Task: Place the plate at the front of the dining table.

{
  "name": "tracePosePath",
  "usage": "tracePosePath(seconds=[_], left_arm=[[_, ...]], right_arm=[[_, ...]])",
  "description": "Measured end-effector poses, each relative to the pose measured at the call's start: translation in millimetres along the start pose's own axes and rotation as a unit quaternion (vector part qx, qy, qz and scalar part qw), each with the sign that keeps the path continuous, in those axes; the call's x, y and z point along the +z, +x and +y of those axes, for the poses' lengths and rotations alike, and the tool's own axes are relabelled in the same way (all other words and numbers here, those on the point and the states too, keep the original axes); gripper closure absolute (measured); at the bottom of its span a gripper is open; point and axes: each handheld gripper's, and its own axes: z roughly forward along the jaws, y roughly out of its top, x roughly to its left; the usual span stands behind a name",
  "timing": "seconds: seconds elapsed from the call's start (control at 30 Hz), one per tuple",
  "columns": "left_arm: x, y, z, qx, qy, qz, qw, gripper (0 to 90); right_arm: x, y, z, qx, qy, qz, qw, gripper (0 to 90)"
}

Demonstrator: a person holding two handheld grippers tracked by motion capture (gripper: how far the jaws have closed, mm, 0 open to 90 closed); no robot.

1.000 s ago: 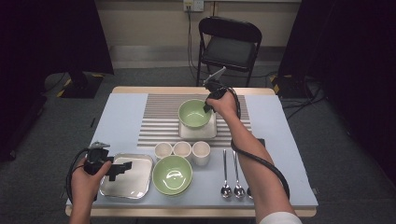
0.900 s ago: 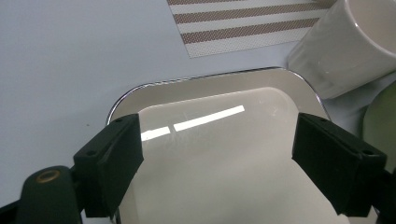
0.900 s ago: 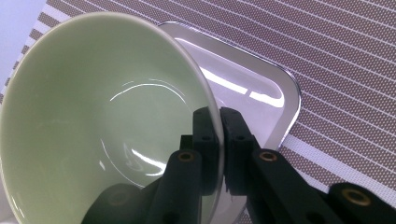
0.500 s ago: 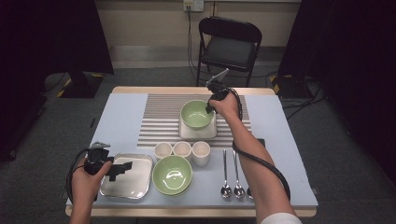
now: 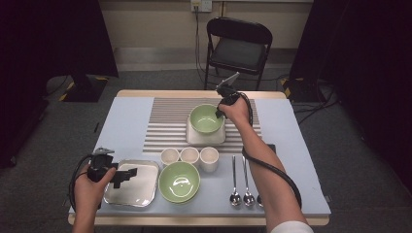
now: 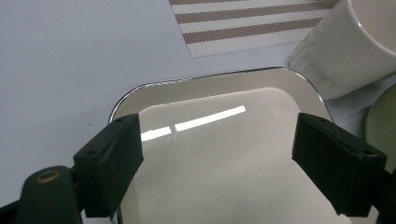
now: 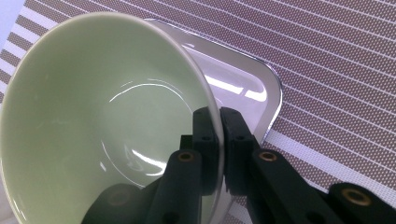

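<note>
Your right claw (image 7: 218,135) pinches the green bowl's (image 5: 206,118) rim, bowl leftward over the far tray (image 7: 268,88); your left claw (image 6: 217,154), spread, hovers over the near-left tray (image 5: 133,191).

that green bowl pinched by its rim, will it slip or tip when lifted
The green bowl looks glazed and glossy, so probably slippery. The right gripper pinches only one rim edge, so it may tilt. It looks stiff ceramic, likely chippable.

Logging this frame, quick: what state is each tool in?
Left tool: open, over the steel tray, holding nothing.
Right tool: closed on the far green bowl's rim.
</note>
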Motion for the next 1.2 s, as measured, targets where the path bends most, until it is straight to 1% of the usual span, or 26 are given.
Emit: tracePosePath(seconds=[0.1,0.13,0.23,0.37,0.6,0.7,0.8,1.1,1.2], left_arm=[[0.4,0.4,-0.6,-0.002,0.0,0.0,1.0,15.8],[0.3,0.9,-0.7,0.0,0.0,0.001,1.0,15.8],[0.0,1.2,-0.6,0.0,0.0,0.002,1.0,15.8],[0.0,1.0,-0.5,0.0,-0.001,0.001,1.0,15.8],[0.5,0.7,-0.7,-0.001,-0.001,0.0,1.0,15.8],[0.6,0.8,-0.7,-0.001,0.0,0.0,1.0,15.8],[0.2,1.0,-0.7,0.0,-0.001,0.001,1.0,15.8],[0.7,1.1,-1.0,-0.001,0.0,-0.001,1.0,15.8],[0.8,1.2,-1.1,-0.001,0.0,0.0,1.0,15.8]], right_arm=[[1.5,-1.5,-0.5,-0.002,0.0,0.001,1.0,86.0],[1.8,-1.6,-0.5,0.002,0.001,0.001,1.0,86.0],[3.1,-3.3,-0.7,0.001,0.0,0.002,1.0,86.0],[5.0,-3.8,-0.8,0.008,0.004,0.007,0.9999,86.0],[6.9,-4.5,-1.0,0.004,0.003,0.0,1.0,86.0],[7.2,-4.0,-1.0,0.008,0.004,0.004,1.0,86.0],[8.8,-3.8,-1.3,0.003,0.004,0.003,1.0,86.0],[12.6,-4.6,-3.0,0.011,0.006,0.001,0.9999,85.9],[13.4,-6.2,-3.8,0.009,0.004,0.001,0.9999,85.9]])
